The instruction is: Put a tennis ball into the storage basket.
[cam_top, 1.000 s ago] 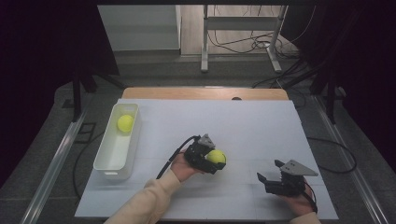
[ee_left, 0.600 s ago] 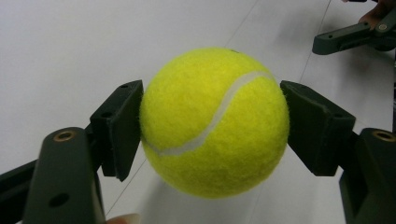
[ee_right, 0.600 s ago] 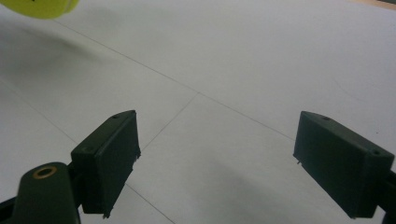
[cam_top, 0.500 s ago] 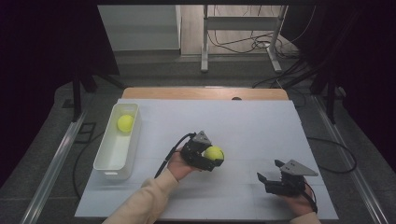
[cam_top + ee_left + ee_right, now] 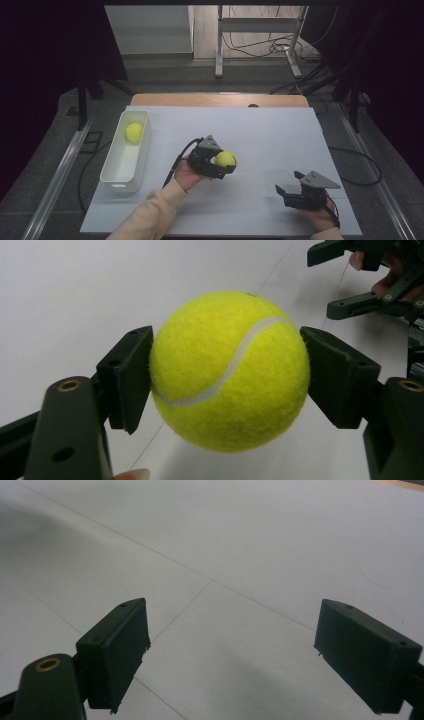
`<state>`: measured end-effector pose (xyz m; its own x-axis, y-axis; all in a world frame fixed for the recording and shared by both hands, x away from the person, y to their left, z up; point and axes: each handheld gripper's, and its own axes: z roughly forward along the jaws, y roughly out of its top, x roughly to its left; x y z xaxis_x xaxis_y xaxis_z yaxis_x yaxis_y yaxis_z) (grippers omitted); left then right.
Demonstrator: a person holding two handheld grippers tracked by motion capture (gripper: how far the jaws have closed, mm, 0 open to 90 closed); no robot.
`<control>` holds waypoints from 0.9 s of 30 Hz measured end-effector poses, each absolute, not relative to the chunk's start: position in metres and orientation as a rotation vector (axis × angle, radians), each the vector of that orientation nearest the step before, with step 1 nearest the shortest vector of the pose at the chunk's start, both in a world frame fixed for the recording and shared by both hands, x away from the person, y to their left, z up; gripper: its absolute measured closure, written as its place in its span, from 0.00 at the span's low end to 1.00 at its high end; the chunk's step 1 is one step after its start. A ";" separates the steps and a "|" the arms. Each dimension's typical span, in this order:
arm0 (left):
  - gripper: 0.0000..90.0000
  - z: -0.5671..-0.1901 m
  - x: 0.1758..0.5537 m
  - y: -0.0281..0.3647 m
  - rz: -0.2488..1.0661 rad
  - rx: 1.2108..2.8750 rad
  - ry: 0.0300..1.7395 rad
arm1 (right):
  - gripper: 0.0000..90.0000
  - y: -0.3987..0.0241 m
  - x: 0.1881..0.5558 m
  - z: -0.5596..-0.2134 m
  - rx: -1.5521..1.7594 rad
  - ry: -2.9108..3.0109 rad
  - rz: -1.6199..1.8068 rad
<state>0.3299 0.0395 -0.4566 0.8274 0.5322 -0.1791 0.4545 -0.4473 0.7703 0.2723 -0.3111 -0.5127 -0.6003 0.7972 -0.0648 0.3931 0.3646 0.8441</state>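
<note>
Gripping the tennis ball [image 5: 229, 371], left gripper [image 5: 220, 162] jaws press its sides.

— How many tennis balls do you count?
— Two: one tennis ball [image 5: 225, 159] at the centre of the frame, a second ball [image 5: 134, 132] at the left.
— Tubs?
— One white tub [image 5: 119, 165], left side of the bench [image 5: 280, 135].
— And claws?
— Two: the left claw [image 5: 227, 165] at centre, the right claw [image 5: 287, 184] at lower right.
</note>
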 end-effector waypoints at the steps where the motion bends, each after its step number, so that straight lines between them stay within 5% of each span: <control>1: 0.30 -0.455 0.330 0.041 0.112 2.108 0.723 | 0.16 -0.311 0.272 -0.513 1.030 2.162 1.147; 27: 0.30 -0.435 0.327 0.057 0.147 2.053 0.734 | 0.16 -0.311 0.272 -0.512 1.039 2.150 1.146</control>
<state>0.3268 0.0567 -0.4353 0.8151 0.5524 -0.1748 0.4423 -0.3984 0.8035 0.2720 -0.3114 -0.5119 -0.5918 0.8035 -0.0648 0.3940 0.3585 0.8463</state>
